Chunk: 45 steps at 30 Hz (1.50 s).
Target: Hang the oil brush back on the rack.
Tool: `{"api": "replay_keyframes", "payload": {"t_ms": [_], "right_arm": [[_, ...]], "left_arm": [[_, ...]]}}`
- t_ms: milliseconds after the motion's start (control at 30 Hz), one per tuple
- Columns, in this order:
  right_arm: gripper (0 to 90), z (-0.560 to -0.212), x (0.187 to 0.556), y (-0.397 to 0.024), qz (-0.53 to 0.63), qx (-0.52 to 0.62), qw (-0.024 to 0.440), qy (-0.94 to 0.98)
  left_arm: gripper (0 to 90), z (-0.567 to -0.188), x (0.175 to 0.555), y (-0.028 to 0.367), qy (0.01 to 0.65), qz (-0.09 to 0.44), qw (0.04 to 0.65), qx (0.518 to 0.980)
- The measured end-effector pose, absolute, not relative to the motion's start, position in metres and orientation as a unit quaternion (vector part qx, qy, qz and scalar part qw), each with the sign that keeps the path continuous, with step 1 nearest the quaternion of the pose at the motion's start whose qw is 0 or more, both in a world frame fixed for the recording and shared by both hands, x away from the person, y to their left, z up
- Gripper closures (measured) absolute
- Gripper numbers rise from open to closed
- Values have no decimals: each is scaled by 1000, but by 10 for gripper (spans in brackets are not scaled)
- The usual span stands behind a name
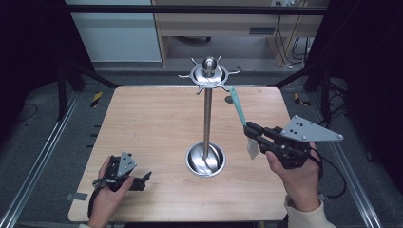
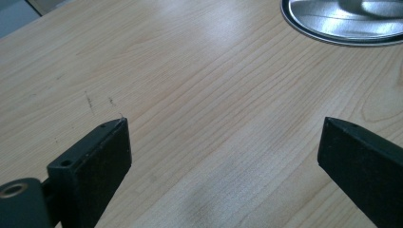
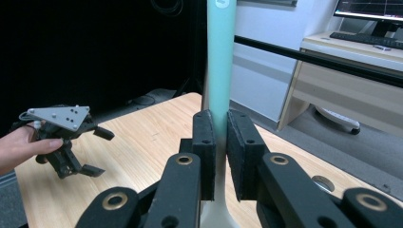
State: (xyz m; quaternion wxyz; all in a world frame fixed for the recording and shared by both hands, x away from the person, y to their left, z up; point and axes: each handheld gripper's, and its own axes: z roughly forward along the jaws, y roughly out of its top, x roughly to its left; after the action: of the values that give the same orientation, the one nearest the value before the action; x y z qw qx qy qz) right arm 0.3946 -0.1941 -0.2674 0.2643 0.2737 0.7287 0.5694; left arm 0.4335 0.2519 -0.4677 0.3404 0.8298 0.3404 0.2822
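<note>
a: what has the right gripper (image 1: pixel 251 130) got?

b: its jaws are clamped on a spatula (image 1: pixel 240 115), pinching the teal handle (image 3: pixel 219 61) partway down. the handle rises up and away past the jaws, and the pale blade (image 1: pixel 252 149) hangs below them, above the table (image 1: pixel 142 123).

a: and the left gripper (image 1: pixel 142 179)?

b: its jaws stand wide apart with nothing between them, low over the bare wood, held in the left hand (image 1: pixel 107 194) near the table's front edge.

a: what's between the two?

b: a metal stand (image 1: pixel 207 118): a round dish base (image 1: pixel 205 161), a thin upright pole, and a hooked ring with a ball on top. from the left gripper the base (image 2: pixel 342 21) sits ahead and to the right. from the right gripper the pole is just beside the spatula, on the side toward the left gripper (image 3: pixel 78 159), not touching.
</note>
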Motion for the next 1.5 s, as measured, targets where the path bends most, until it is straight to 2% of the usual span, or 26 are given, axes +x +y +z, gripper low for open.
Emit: {"api": "replay_keyframes", "payload": {"t_ms": [800,1133,1500], "right_arm": [[825,-277,404,-173,573,296,262,718],[826,-289,411,-158,588,307,281,693],[827,-294,415,-152,593,309,283,688]], "left_arm": [[35,-468,434,251,340,282,339,831],[35,-468,434,251,339,281,338,832],[35,-469,434,251,339,281,339,831]]}}
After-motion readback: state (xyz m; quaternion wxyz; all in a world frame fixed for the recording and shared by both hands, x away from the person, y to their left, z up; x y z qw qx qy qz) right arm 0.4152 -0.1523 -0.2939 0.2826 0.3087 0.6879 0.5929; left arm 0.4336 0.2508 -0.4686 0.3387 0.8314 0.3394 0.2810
